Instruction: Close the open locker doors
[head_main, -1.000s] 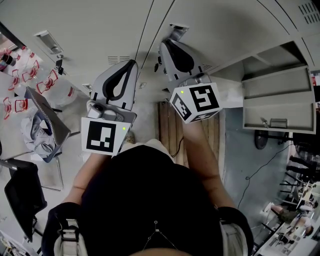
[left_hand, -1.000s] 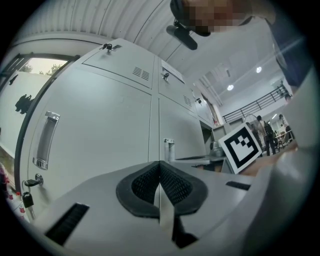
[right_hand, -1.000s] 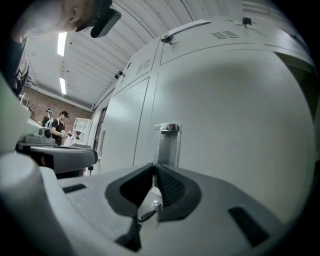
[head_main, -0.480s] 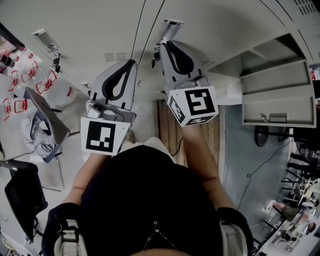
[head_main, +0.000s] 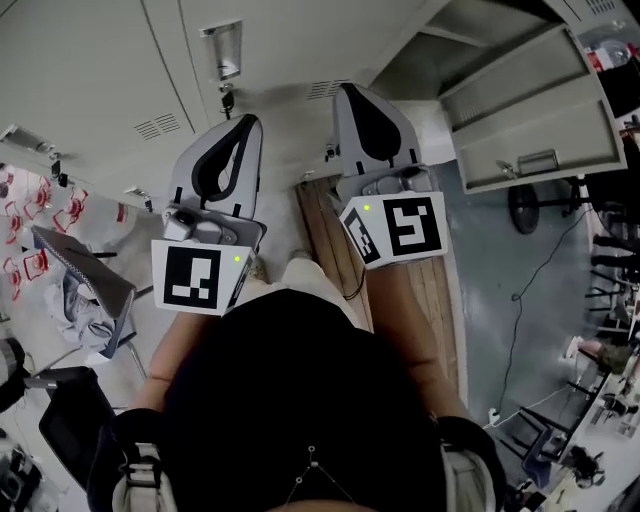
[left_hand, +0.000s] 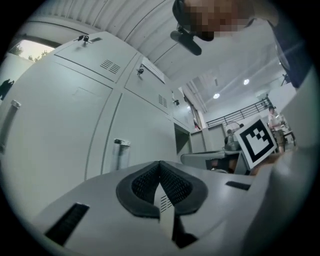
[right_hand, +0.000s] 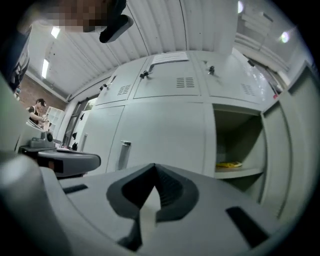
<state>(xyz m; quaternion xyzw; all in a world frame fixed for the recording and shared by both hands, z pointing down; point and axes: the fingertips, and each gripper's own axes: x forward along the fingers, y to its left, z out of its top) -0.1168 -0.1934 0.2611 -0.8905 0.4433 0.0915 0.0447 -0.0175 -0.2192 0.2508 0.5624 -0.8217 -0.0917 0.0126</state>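
- Left gripper (head_main: 248, 120) and right gripper (head_main: 347, 88) have shifted right along the grey metal locker bank (head_main: 90, 60), closer to its open door.
- That pale grey metal locker door (head_main: 530, 115), with a recessed handle, stands wide open at the bank's right side, clear of both grippers.
- Its compartment (right_hand: 237, 135) holds a shelf with something yellow (right_hand: 229, 164).
- Right jaws have just been closing and now meet on nothing.
- Left jaws are together, empty.
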